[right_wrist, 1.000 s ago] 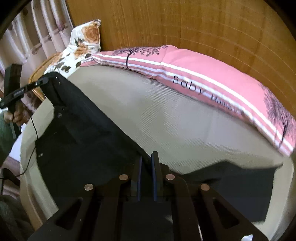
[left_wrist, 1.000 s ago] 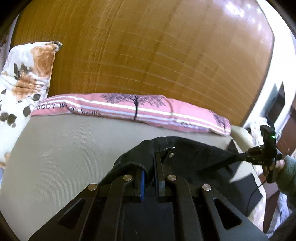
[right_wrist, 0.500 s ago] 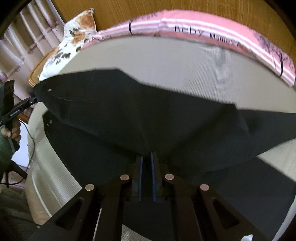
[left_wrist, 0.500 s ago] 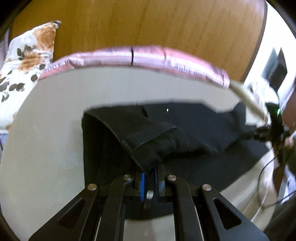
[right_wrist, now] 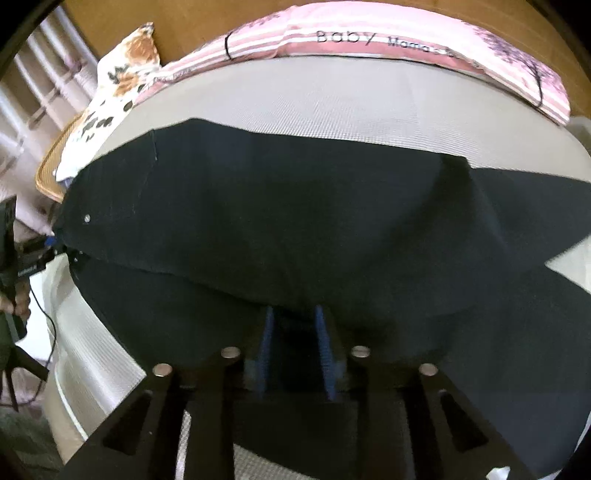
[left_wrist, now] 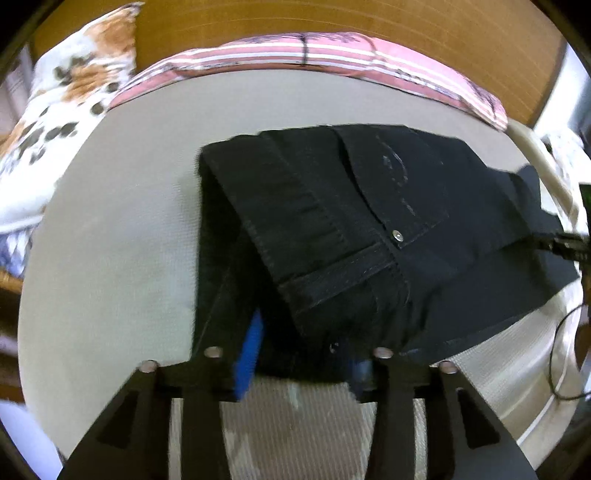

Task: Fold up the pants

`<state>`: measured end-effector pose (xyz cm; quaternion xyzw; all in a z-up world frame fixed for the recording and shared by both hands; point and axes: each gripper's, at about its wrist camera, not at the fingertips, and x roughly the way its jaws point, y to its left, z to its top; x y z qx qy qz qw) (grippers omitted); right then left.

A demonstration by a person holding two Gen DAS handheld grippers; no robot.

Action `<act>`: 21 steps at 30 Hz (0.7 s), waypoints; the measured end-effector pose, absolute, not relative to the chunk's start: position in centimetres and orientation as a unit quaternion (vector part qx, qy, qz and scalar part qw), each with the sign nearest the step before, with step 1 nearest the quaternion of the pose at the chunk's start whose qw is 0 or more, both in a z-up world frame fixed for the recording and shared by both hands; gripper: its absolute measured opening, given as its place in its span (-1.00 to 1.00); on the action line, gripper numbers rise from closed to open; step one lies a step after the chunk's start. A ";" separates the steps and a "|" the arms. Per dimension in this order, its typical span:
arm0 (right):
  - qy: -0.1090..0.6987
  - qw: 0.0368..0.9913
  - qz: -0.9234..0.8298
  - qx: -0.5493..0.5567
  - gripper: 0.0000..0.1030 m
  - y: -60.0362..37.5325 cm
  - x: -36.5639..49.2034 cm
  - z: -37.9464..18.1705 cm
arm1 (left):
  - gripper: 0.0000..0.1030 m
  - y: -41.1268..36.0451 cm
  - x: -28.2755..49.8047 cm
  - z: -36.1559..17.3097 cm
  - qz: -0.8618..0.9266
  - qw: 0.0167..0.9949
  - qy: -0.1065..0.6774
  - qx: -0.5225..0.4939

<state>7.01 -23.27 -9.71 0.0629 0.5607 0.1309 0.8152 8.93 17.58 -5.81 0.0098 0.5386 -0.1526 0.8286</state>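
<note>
Black pants [left_wrist: 369,221] lie folded over themselves on the beige mattress [left_wrist: 110,258], waistband and a rivet facing up. My left gripper [left_wrist: 306,343] is at the near waistband corner. Its jaws are opening; the cloth lies between the blue pads [left_wrist: 251,343], which stand clear of it. The right gripper [left_wrist: 554,243] shows at the far right edge of the pants. In the right wrist view my right gripper [right_wrist: 294,325] is opening too, with dark fabric of the pants [right_wrist: 295,221] between its parted pads. The left gripper [right_wrist: 55,251] sits at the left corner there.
A pink striped pillow [left_wrist: 332,51] and a floral pillow [left_wrist: 62,103] lie along the wooden headboard [left_wrist: 369,18]. A black cable [left_wrist: 557,350] hangs off the mattress's right side. A wicker piece [right_wrist: 50,173] and a hand [right_wrist: 18,302] are left of the bed.
Both grippers came down and laid the lifted pants half onto the lower layer. Their jaws, shut on the cloth before, have parted.
</note>
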 end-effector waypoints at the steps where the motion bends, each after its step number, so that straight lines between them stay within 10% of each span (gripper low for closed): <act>1: 0.555 0.819 0.127 0.073 -0.37 -23.5 6.7 -9.3 | -0.08 18.0 8.7 -5.6 -0.149 0.827 0.543 -0.008; 21: 0.522 0.792 0.094 0.303 -0.29 -28.7 3.4 -12.1 | -0.06 19.3 8.5 -9.6 -0.089 0.743 0.536 -0.391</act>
